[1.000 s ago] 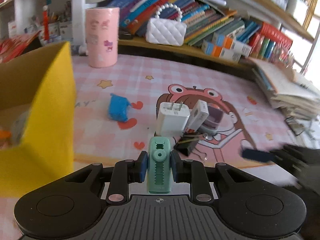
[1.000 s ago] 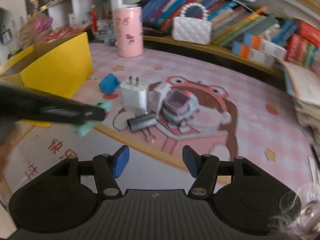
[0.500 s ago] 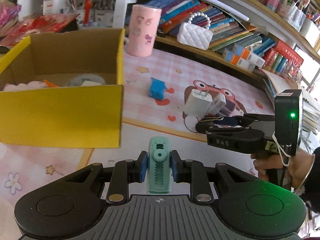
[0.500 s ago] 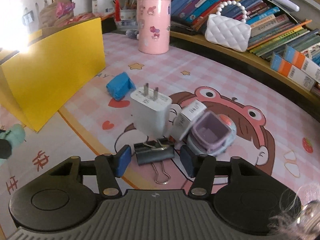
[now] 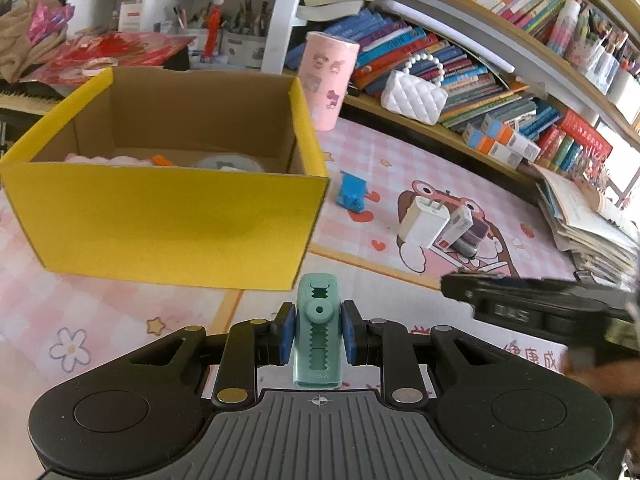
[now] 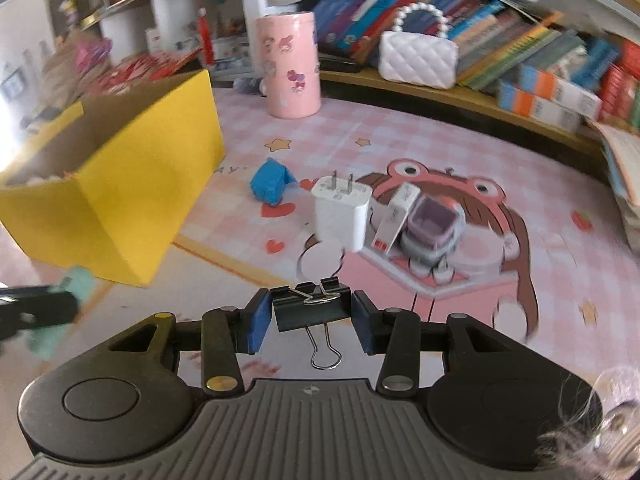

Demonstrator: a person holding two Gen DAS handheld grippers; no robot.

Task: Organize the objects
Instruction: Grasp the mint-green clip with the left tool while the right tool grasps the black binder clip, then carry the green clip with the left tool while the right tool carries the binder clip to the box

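My left gripper is shut on a mint-green toothed plastic clip, held just in front of the yellow cardboard box, which holds several items. My right gripper is closing on a black binder clip, with both blue pads against its sides, and holds it clear of the pink mat. Behind it on the mat are a white plug charger, a small white box, a purple-grey container and a blue object. In the left wrist view the right gripper enters from the right.
A pink cylinder and a white quilted purse stand at the back, before shelves of books. A stack of papers and books fills the right edge. The yellow box walls off the left side.
My left gripper drew back and left with the green clip, bringing the whole box into view. My right gripper went to the binder clip, narrowed its jaws around it and pulled it away from the charger.
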